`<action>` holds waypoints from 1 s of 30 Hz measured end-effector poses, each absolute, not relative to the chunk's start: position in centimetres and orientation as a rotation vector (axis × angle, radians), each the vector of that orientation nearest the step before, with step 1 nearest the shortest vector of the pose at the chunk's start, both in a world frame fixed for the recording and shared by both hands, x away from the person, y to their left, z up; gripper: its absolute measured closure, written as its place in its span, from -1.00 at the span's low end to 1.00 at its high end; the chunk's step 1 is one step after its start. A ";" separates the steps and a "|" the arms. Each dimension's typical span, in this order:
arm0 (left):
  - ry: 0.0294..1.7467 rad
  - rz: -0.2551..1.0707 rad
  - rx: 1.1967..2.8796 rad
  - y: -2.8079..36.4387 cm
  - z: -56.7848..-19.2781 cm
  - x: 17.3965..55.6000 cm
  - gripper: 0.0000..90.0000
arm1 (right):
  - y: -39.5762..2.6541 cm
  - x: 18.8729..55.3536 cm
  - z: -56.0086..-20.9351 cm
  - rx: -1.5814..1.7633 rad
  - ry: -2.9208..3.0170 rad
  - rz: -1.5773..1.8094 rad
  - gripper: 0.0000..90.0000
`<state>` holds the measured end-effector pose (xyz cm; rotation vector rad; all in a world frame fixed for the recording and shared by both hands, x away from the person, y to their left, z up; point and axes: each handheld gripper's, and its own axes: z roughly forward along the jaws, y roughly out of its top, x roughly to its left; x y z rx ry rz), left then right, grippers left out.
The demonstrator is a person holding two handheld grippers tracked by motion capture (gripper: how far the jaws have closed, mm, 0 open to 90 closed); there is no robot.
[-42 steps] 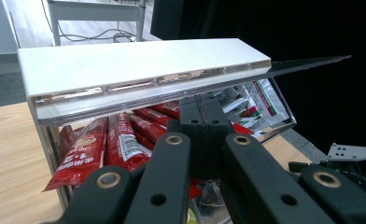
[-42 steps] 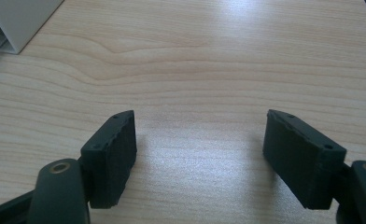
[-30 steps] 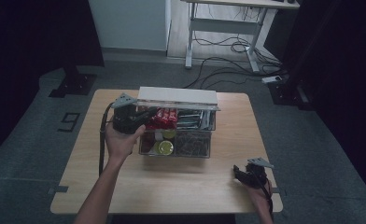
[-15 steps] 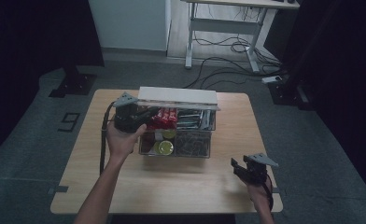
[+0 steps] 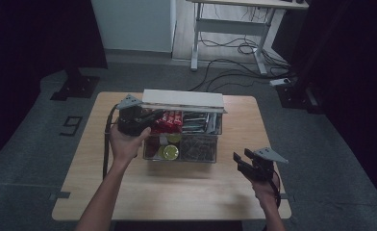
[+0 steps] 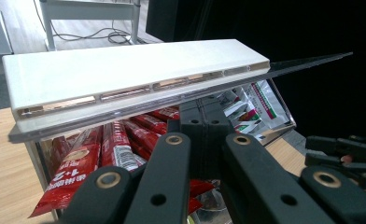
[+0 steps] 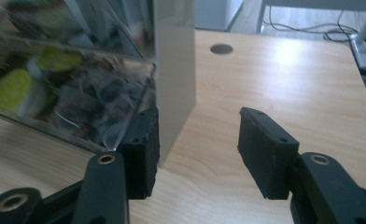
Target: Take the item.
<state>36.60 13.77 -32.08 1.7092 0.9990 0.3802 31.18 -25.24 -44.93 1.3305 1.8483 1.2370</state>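
A clear compartment box [image 5: 216,144] stands mid-table with its white lid [image 5: 182,98] raised at the back. Red stick packets [image 5: 169,120] fill its rear left part, and a green-topped cup [image 5: 169,151] sits in front. My left gripper [image 5: 137,118] is at the box's left rear corner. In the left gripper view its jaws [image 6: 204,116] are shut, tips just under the lid [image 6: 125,74] and above the red packets [image 6: 116,144]; I see nothing between them. My right gripper [image 5: 246,163] hovers right of the box, open; its jaws [image 7: 197,128] have just been closing, with nothing between them.
The wooden table [image 5: 177,192] has bare surface in front of and right of the box [image 7: 78,79]. A round hole [image 7: 221,48] marks the table's far side. White sachets [image 6: 260,102] lie in the box's rear right part. A desk frame and cables stand on the floor beyond.
My right gripper has lifted off the table's front right edge and its jaws have narrowed. The left gripper and the box have stayed put.
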 end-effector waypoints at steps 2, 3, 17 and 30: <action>1.000 0.380 1.709 13.8 -32.1 36.6 1.00 | -25.0 31.3 -44.0 1.312 1.850 1.259 0.11; 1.000 0.379 1.710 13.8 -32.1 36.6 1.00 | -25.0 31.3 -44.0 1.312 1.850 1.259 0.11; 1.002 0.372 1.711 13.8 -32.0 36.6 1.00 | -23.8 31.5 -40.8 1.247 1.846 1.334 0.15; 1.006 0.373 1.708 14.0 -31.9 36.6 1.00 | -22.8 31.8 -39.0 1.203 1.848 1.353 0.16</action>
